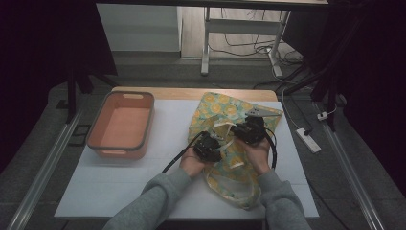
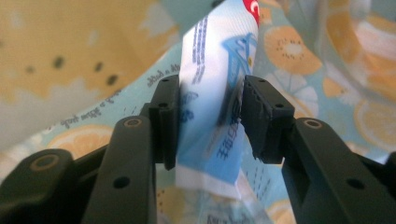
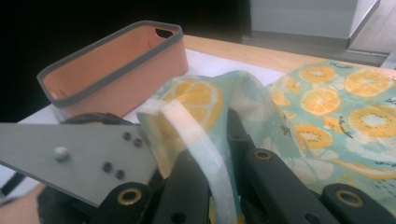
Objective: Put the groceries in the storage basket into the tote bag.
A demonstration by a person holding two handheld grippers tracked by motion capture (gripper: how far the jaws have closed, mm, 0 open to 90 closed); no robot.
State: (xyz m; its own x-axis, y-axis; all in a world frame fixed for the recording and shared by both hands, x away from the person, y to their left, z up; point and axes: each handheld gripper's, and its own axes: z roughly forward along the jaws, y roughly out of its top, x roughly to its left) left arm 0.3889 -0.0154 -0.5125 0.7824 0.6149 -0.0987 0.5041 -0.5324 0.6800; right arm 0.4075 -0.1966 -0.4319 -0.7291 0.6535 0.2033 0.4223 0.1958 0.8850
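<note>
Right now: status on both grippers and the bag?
Left gripper shut on blue-white packet inside the fruit-print bag. Right gripper shut on bag's edge and strap, holding it open. Orange bin stands clear, left.

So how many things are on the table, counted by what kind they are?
Fruit-print cloth bag: 1
Orange bin: 1
Blue and white packet between the left gripper fingers: 1
Grippers, left and right gripper, the right one shut on the bag's rim: 2
Total: 5
</note>
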